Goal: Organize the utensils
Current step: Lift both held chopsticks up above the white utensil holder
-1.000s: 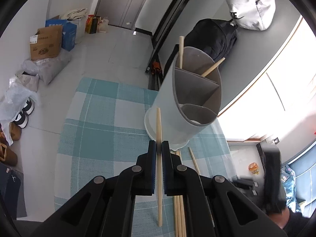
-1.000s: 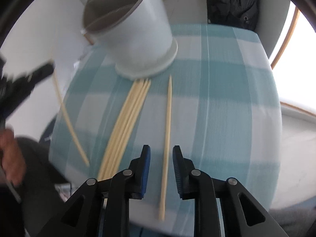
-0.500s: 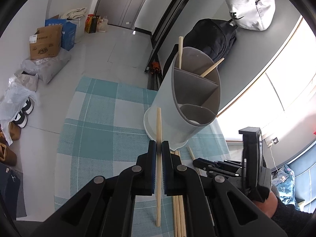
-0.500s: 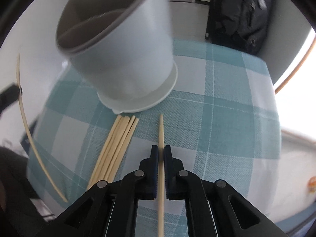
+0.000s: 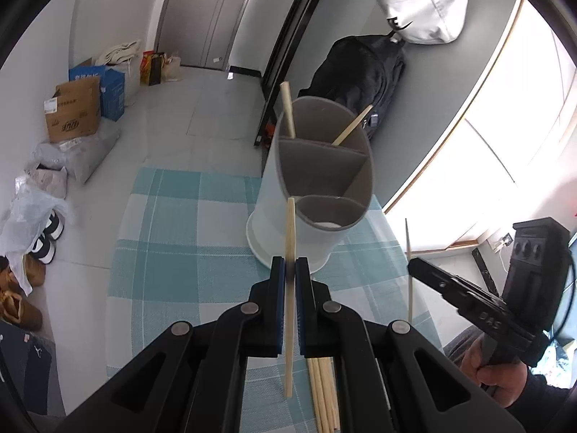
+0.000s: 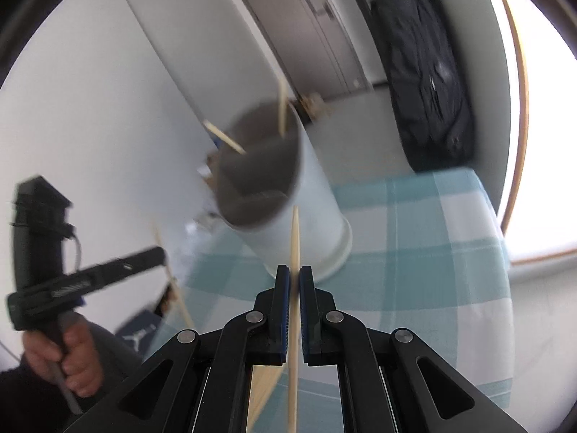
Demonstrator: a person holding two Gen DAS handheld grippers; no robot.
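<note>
Lifted off the checked surface [image 5: 173, 238] since a moment ago, the right gripper [image 6: 294, 285] now carries its chopstick [image 6: 294, 288] in the air, jaws pinching it, tip near the divided holder [image 6: 274, 187]. Left gripper [image 5: 290, 276] hovers just before the holder, jaws pinching another chopstick [image 5: 289, 288]. Both sticks look ready to drop in; a bundle [image 5: 322, 393] remains on the surface.
</note>
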